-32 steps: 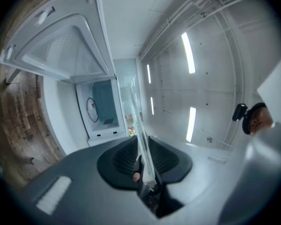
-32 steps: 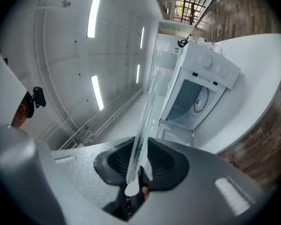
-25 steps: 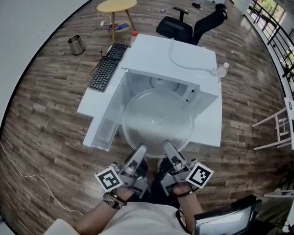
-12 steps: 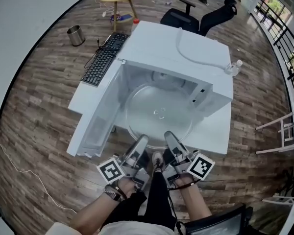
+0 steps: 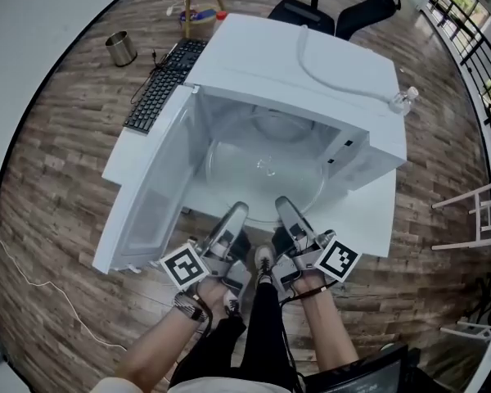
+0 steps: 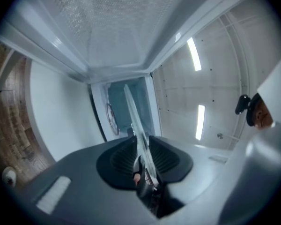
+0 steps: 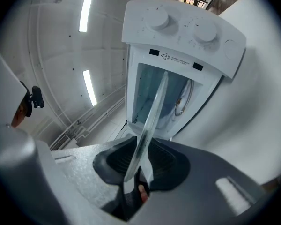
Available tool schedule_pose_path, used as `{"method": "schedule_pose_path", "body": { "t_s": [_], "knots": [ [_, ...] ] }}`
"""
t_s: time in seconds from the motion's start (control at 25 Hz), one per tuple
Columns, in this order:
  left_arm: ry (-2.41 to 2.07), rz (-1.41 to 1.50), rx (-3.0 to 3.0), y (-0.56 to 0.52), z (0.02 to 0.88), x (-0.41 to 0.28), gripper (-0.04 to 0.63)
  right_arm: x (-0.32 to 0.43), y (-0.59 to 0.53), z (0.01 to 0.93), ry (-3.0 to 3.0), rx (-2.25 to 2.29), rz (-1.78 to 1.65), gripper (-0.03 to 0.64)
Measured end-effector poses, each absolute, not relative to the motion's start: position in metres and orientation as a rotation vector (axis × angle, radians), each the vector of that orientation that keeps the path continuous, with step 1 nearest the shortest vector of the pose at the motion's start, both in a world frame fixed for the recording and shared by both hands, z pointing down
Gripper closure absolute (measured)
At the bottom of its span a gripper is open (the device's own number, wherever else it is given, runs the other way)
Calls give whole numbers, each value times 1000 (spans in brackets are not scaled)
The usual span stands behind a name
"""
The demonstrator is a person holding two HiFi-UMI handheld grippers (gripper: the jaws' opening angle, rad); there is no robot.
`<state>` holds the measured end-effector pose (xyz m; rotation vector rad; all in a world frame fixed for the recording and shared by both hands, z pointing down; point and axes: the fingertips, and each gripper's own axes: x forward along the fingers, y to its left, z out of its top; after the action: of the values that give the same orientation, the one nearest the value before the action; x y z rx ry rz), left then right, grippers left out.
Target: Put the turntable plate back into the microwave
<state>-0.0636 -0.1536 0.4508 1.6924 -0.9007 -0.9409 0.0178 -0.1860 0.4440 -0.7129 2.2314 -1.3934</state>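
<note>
Left tongs (image 5: 236,213) clamped on near rim of glass plate (image 5: 266,170), jaws narrow. Right tongs (image 5: 286,207) just beside them, on same rim; jaws had just been opening wider, rim between pads and touching them. Plate reached ahead of both tongs, mostly inside open microwave (image 5: 311,64), near rim jutting from its mouth. Its door (image 5: 147,203) hung open left of left tongs. Microwave sat on white desk (image 5: 368,219). Keyboard (image 5: 155,88) far ahead-left.

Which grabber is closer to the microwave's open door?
Left. The left gripper grips the turntable plate beside the microwave door; the right gripper, fingers just opening around the plate, is farther, toward the knobs.
</note>
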Motion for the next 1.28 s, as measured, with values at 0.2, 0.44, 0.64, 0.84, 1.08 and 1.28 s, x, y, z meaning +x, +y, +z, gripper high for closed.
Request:
{"method": "schedule_pose_path", "body": {
  "t_s": [0.2, 0.44, 0.64, 0.84, 1.08, 1.28],
  "knots": [
    [-897, -943, 1686, -171, 456, -64, 503, 17, -203, 448, 2235, -723, -1389, 534],
    [-926, -922, 1676, -192, 465, -68, 503, 13, -224, 457, 2223, -732, -1391, 534],
    [-942, -895, 1667, -208, 473, -72, 500, 9, -242, 462, 2227, -737, -1402, 534],
    [-950, -873, 1690, -223, 480, -71, 499, 11, -256, 470, 2225, -762, -1399, 534],
    [-953, -864, 1691, -240, 485, -70, 497, 12, -273, 476, 2229, -793, -1392, 534],
    [-956, -860, 1681, -258, 481, -71, 497, 11, -291, 474, 2272, -822, -1382, 528]
  ]
}}
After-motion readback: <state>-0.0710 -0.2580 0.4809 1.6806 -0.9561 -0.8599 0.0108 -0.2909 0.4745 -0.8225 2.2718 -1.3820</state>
